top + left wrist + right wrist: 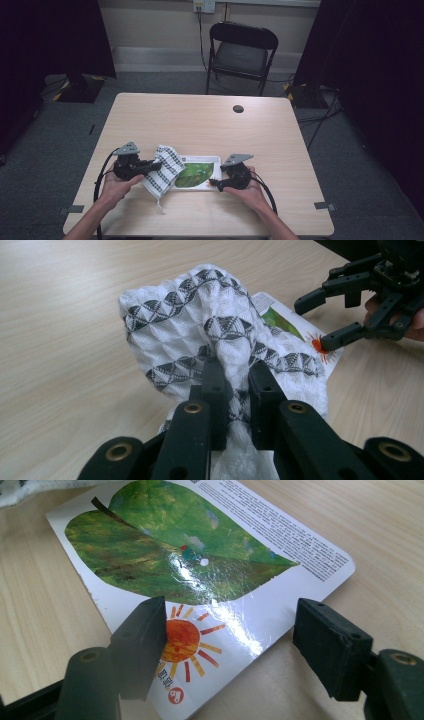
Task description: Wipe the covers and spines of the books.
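A white cloth with a black diamond pattern (164, 170) is pinched in my left gripper (156, 164), whose jaws are shut on a fold of it (235, 375). The cloth (200, 325) is lifted and drapes over the left end of a board book (200, 174) lying flat on the table. The book's cover (200, 555) has a green leaf and an orange sun. My right gripper (230, 645) is open, with its jaws on either side of the book's near corner and not pressing on it. That gripper (216, 183) sits at the book's right end.
The wooden table (200, 120) has a small dark round hole (238, 108) near its far edge. A black folding chair (242, 52) stands beyond the table. The person's hands (250, 192) come in from the near edge.
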Tool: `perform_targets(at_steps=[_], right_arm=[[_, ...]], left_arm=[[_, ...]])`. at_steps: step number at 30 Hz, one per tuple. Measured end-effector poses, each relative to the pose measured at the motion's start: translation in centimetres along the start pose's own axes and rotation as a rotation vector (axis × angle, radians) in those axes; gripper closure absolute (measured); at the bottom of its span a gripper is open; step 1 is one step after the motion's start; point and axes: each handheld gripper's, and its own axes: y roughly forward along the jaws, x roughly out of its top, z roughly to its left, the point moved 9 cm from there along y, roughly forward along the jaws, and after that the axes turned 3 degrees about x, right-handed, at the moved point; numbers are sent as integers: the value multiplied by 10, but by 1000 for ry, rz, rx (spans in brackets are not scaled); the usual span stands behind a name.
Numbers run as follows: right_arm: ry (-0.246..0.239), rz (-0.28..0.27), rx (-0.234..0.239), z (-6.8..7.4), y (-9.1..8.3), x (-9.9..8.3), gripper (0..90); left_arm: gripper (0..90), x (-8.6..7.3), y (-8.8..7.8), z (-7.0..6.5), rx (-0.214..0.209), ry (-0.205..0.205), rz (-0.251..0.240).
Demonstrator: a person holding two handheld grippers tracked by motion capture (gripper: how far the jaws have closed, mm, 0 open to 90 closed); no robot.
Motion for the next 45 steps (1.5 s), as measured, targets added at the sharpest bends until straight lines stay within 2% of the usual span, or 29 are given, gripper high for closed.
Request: perform_targets(at_steps=[2, 3, 6, 8, 10, 12, 13, 14, 15, 17, 22, 24, 29, 32, 36, 41, 42, 45], right_arm=[[2, -1, 0, 2, 0, 0, 296], [1, 1, 1, 2, 0, 0, 295], [2, 1, 5, 2, 0, -1, 295], [2, 3, 11, 2, 0, -1, 292], [12, 4, 15, 1, 0, -1, 290], [13, 5, 15, 1, 0, -1, 290], [10, 5, 12, 2, 0, -1, 292], [2, 3, 7, 2, 0, -1, 292], [-4, 4, 2, 2, 0, -1, 292], [-6, 2, 7, 2, 0, 0, 288], [-6, 3, 6, 2, -1, 0, 268], [-15, 3, -2, 1, -3, 0, 268], [9, -29, -22, -8, -12, 3, 267], [26, -45, -32, -13, -16, 4, 267], [33, -55, -48, -17, -19, 5, 275], [31, -61, -65, -21, -22, 5, 277], [32, -61, -66, -22, -22, 5, 278], [29, -63, -74, -23, -22, 6, 287]], left_arm=[[811, 3, 5, -1, -7, -13, -3], [810, 4, 8, -2, -5, -6, 4], [810, 4, 21, -5, 13, 36, 47], [810, 4, 32, -4, 44, 77, 80], [810, 4, 44, -2, 50, 88, 105], [810, 1, 54, 0, 49, 82, 127], [809, -4, 58, 0, 56, 92, 142], [809, -9, 62, 1, 77, 122, 164], [808, -10, 64, 1, 76, 125, 156], [808, -9, 64, 2, 70, 107, 153], [806, -11, 62, 1, 77, 120, 156], [804, -13, 60, -2, 63, 115, 158], [804, -22, 51, -15, 25, 145, 174], [803, -25, 48, -22, 16, 152, 181], [802, -24, 50, -23, 14, 150, 192], [802, -18, 56, -14, 45, 125, 196], [802, -16, 58, -13, 49, 125, 190], [802, -13, 62, -11, 69, 136, 212]])
